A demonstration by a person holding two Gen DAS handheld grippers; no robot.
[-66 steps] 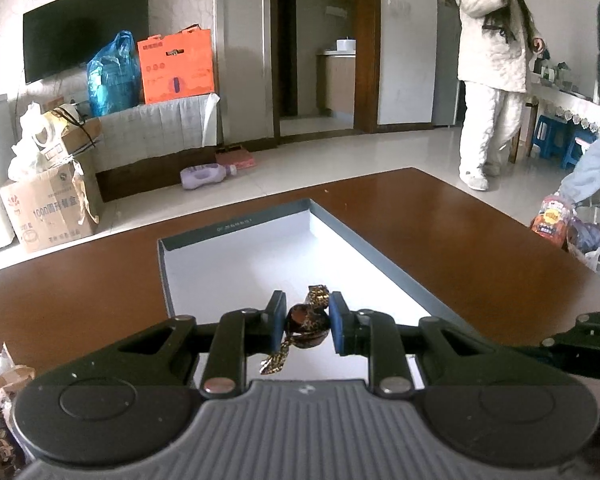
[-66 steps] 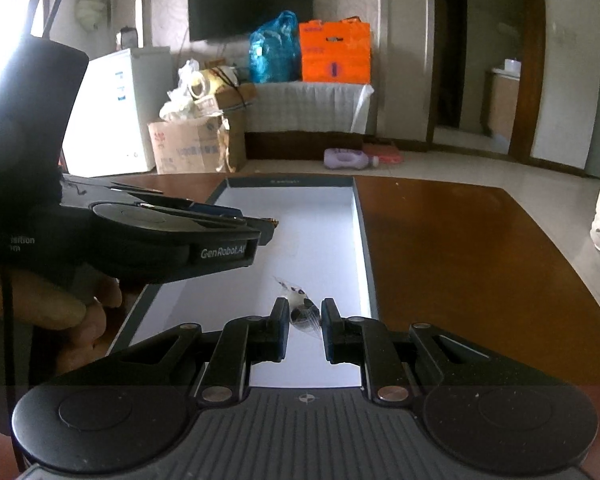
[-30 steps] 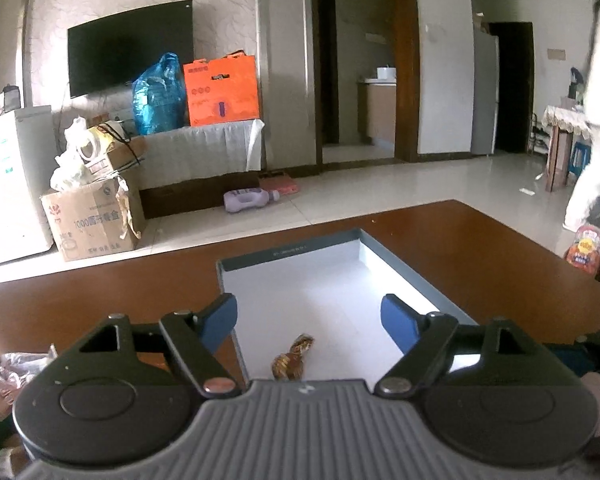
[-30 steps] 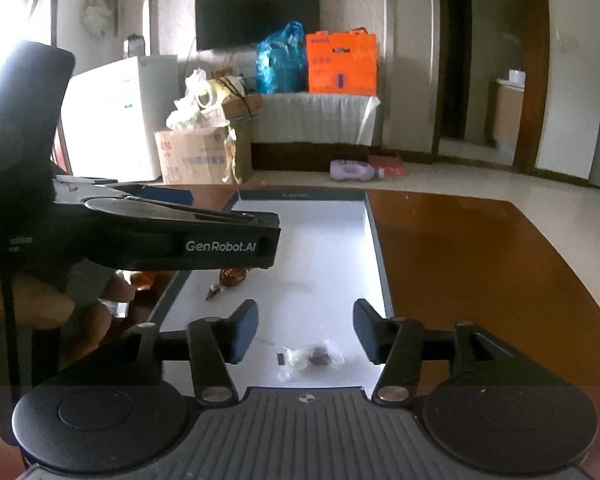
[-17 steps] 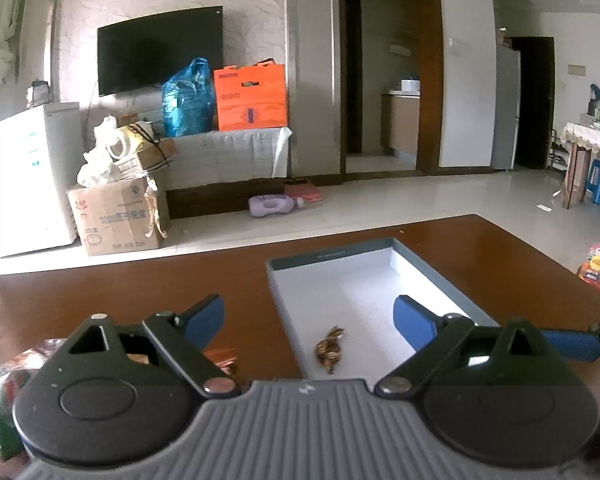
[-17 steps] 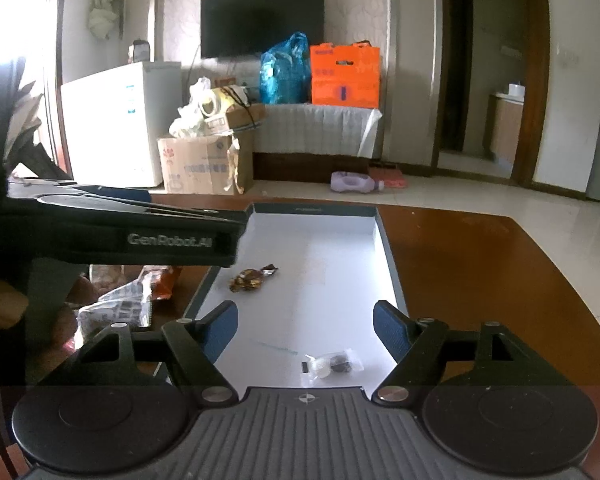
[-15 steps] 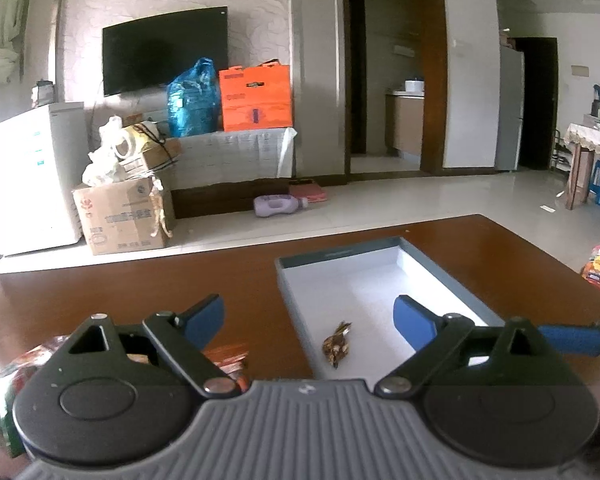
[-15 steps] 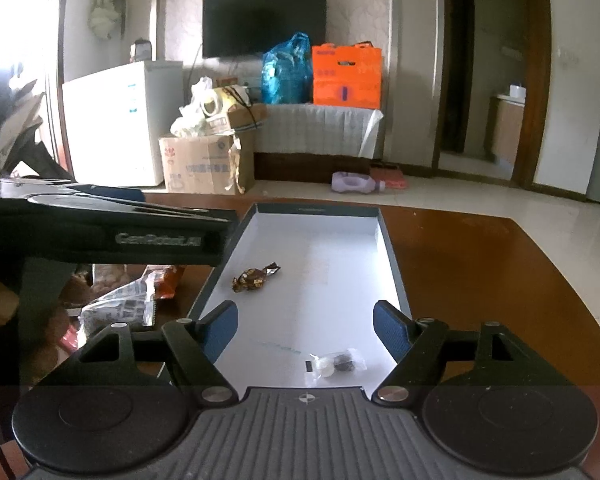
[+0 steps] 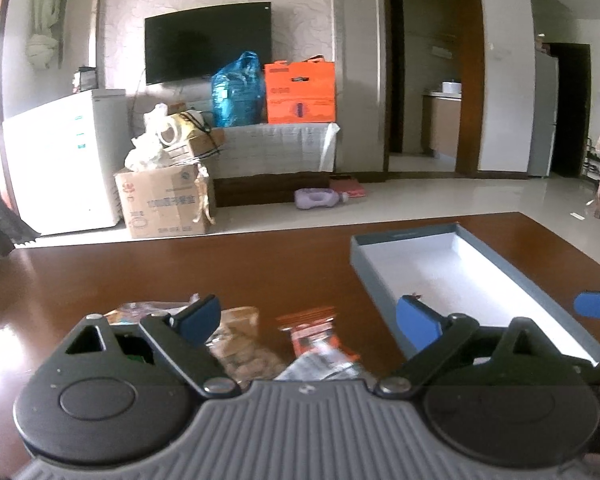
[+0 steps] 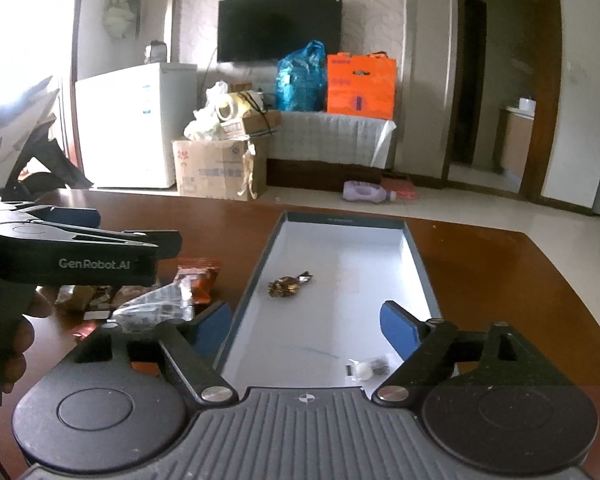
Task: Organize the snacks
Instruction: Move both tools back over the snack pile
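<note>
Two sweets in tray: a gold-brown wrapped candy (image 10: 285, 286) lies ahead of the right gripper (image 10: 306, 326); a small clear-wrapped candy (image 10: 367, 368) lies just below its right finger.
Loose snacks: an orange packet (image 9: 316, 334) and a biscuit pack (image 9: 242, 340) lie between and under the left gripper (image 9: 308, 320) fingers.
Handling: probably light, crinkly, slippery film; biscuits fragile. Take the packet across its middle.
Left gripper: jaws opening, nothing held.
Right gripper: jaws opening, empty.
Around: grey tray (image 10: 416, 256) on the brown table (image 9: 140, 268).

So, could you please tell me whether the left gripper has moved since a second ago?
Yes. The left gripper has swung left, away from the box, and now sits over the snack packets, jaws opening, nothing between them.
</note>
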